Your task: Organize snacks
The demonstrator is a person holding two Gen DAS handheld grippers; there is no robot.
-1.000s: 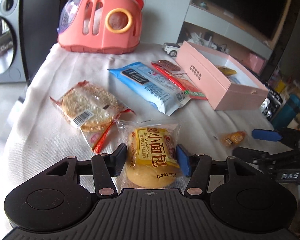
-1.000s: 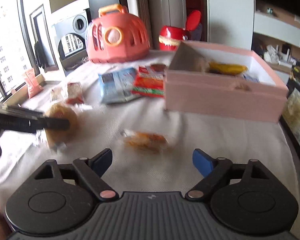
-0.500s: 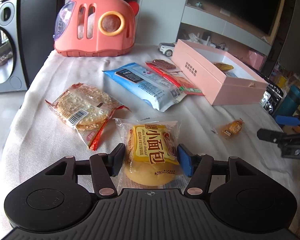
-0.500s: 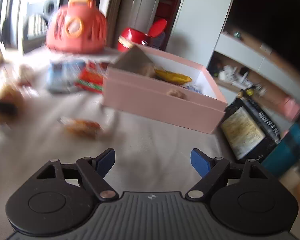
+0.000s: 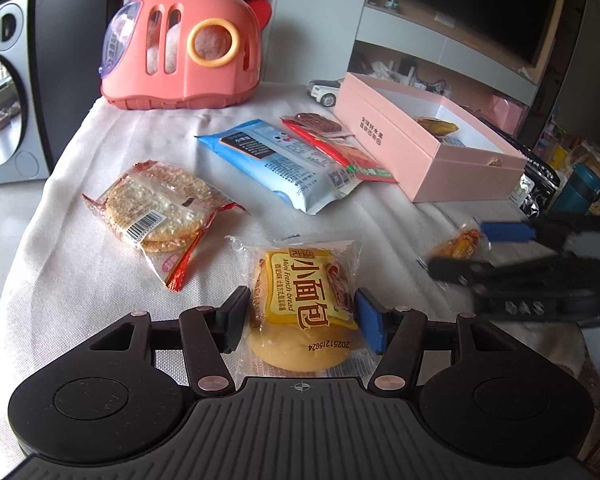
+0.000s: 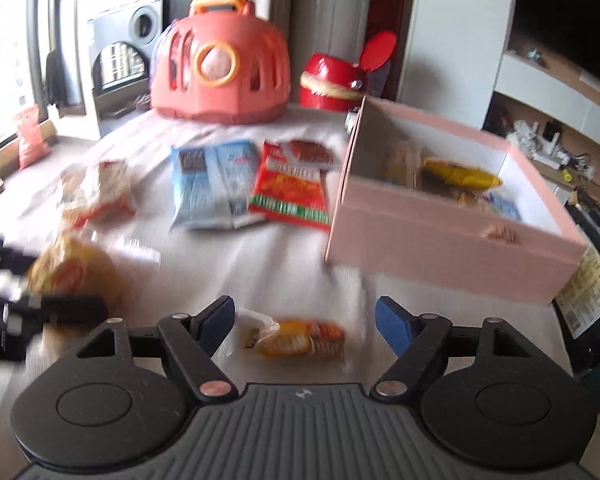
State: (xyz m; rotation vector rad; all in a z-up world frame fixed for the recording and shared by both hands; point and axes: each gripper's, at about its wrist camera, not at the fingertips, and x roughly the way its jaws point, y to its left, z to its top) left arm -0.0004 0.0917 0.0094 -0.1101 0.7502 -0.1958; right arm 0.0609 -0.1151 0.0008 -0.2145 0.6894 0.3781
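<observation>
Left wrist view: the left gripper (image 5: 300, 322) has its fingers either side of the clear-wrapped round yellow mini bread (image 5: 300, 312), which sits on the white-clothed table (image 5: 80, 280); the pads look to be at the wrapper, but I can't tell if they press it. Across from it, the right gripper (image 6: 304, 322) stands with fingers apart around a small orange wrapped candy (image 6: 296, 338); they have just been closing in and are not yet touching it. The open pink cardboard box (image 6: 440, 240) already holds a yellow packet and a few other bits. Left outside on the cloth are a clear pack of round rice crackers (image 5: 156, 204), a long blue-and-white packet (image 5: 284, 164) and a red packet (image 5: 340, 148). By my reckoning the sorting is perhaps a third done.
</observation>
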